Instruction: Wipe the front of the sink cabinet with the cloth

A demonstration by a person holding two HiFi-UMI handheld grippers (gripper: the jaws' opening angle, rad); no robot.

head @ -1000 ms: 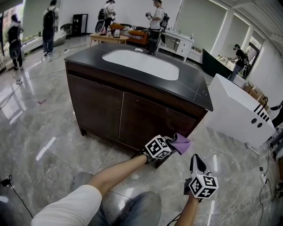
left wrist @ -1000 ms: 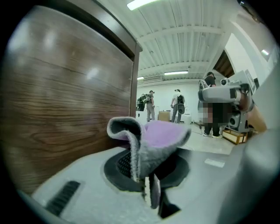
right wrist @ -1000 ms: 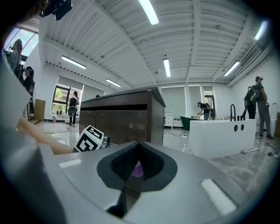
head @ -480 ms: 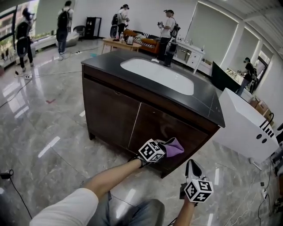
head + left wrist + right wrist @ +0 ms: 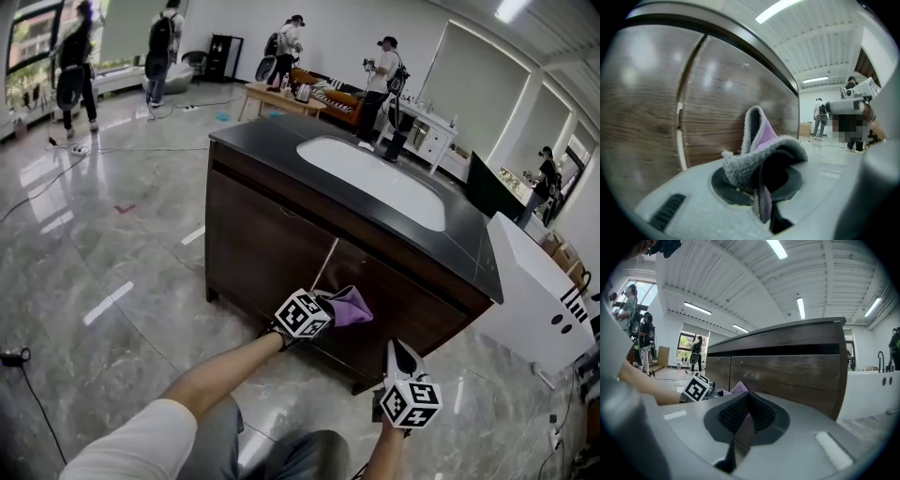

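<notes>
The dark wood sink cabinet (image 5: 281, 253) with a black top and white basin (image 5: 380, 178) stands in front of me. My left gripper (image 5: 330, 305) is shut on a purple and grey cloth (image 5: 351, 305), held against the lower part of the right cabinet door. In the left gripper view the cloth (image 5: 764, 150) bunches up between the jaws close to the wood doors (image 5: 726, 108). My right gripper (image 5: 401, 359) hangs lower right, shut with nothing in it, a little off the cabinet's corner. In the right gripper view the cabinet front (image 5: 787, 371) and the cloth (image 5: 739, 388) show.
A white angled unit (image 5: 539, 300) stands right of the cabinet. The floor is glossy marble (image 5: 103, 272) with cables (image 5: 28, 394) at the left. Several people (image 5: 164, 42) stand far back by a table and sofa. My knee (image 5: 281, 455) is at the bottom.
The view has shifted, so the cabinet now sits further right. My left gripper with the cloth has slid leftwards along the lower right door. The right gripper has stayed low, trailing with it.
</notes>
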